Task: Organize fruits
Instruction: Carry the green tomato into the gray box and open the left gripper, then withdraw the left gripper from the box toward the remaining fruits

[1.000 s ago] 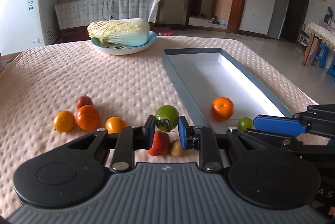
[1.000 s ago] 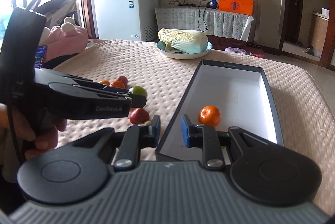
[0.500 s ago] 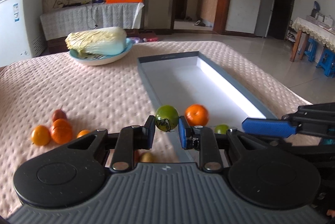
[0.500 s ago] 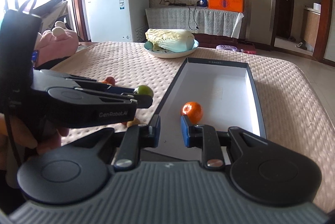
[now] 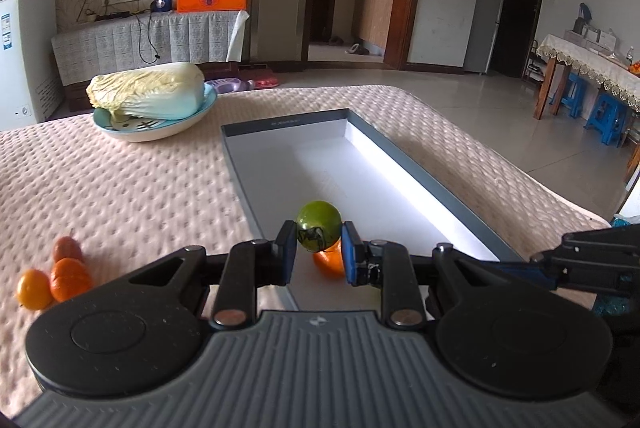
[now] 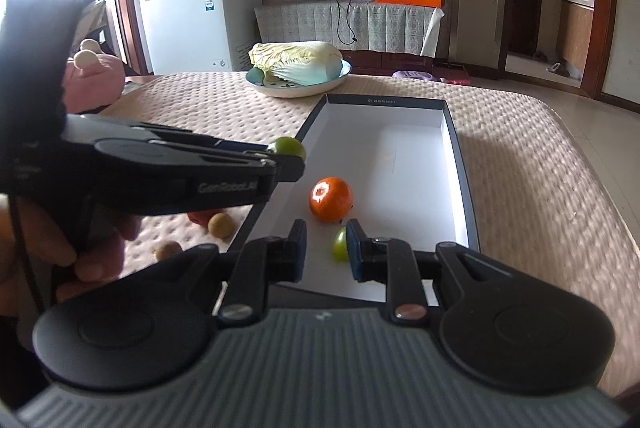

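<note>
My left gripper (image 5: 319, 252) is shut on a green tomato (image 5: 319, 230) and holds it in the air over the near end of the long grey box (image 5: 404, 163). The tomato also shows in the right wrist view (image 6: 287, 146), above the box's left wall (image 6: 308, 125). An orange (image 6: 330, 199) and a small green fruit (image 6: 340, 244) lie on the box floor. My right gripper (image 6: 326, 252) hovers empty over the box's near end, its jaws a small gap apart. Several oranges and a red fruit (image 5: 60, 270) lie on the cloth at the left.
A plate with a Chinese cabbage (image 5: 154, 103) stands at the far side of the pink padded table. Small brown and red fruits (image 6: 218, 224) lie on the cloth left of the box. A pink plush toy (image 6: 94, 79) sits at the table's far left edge.
My left gripper has carried the green tomato rightward, from over the cloth to over the box. The right gripper has shifted slightly, and the small green fruit has come into its view.
</note>
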Motion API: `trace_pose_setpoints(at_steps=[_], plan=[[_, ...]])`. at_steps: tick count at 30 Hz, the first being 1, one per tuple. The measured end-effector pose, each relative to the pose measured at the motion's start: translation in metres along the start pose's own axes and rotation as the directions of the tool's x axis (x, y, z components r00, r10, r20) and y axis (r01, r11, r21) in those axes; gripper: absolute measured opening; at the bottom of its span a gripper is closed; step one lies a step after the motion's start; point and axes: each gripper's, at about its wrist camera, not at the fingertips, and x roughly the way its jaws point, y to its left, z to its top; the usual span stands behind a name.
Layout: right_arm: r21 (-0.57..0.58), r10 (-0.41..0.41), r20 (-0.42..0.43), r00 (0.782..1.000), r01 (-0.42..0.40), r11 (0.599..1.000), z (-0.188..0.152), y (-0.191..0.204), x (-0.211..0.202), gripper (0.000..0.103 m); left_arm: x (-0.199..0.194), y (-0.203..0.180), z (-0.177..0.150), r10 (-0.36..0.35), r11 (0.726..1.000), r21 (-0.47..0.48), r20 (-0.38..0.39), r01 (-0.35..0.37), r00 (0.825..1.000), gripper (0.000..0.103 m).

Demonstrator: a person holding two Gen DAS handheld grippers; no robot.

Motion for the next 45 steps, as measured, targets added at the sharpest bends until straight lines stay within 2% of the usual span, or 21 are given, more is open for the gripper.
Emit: trace_pose_setpoints(at_steps=[14, 23, 25, 28, 38, 45], plan=[[0.014, -0.012, -0.019, 1.000, 0.013, 1.000, -0.006, -0.013, -0.003, 0.024, 0.038, -0.017, 0.010, -0.039, 0.999, -0.022, -0.021, 0.038, 0.999, 0.028], [0.027, -0.020, -0.029, 0.999, 0.021, 0.999, -0.010, -0.018, -0.004, 0.024, 0.059, -0.024, 0.011, -0.026, 0.999, -0.037, -0.035, 0.025, 0.999, 0.029], [0.030, -0.021, -0.028, 0.999, 0.022, 0.999, -0.010, -0.019, -0.003, 0.024, 0.060, -0.024, 0.011, -0.033, 0.999, -0.044, -0.034, 0.032, 0.999, 0.039], [0.031, -0.022, -0.024, 0.999, 0.023, 0.999, -0.010, -0.020, -0.002, 0.024, 0.059, -0.025, 0.012, -0.042, 0.998, -0.044, -0.028, 0.041, 0.999, 0.053], [0.072, -0.051, -0.009, 0.999, 0.051, 0.996, -0.001, -0.029, 0.005, 0.025, 0.032, -0.008, 0.014, -0.059, 0.997, -0.051, 0.032, 0.060, 0.998, 0.054], [0.103, -0.051, 0.007, 0.999, 0.050, 0.993, 0.007, -0.026, 0.017, 0.025, 0.005, 0.024, 0.011, -0.017, 0.998, -0.066, 0.040, 0.019, 0.999, 0.054]])
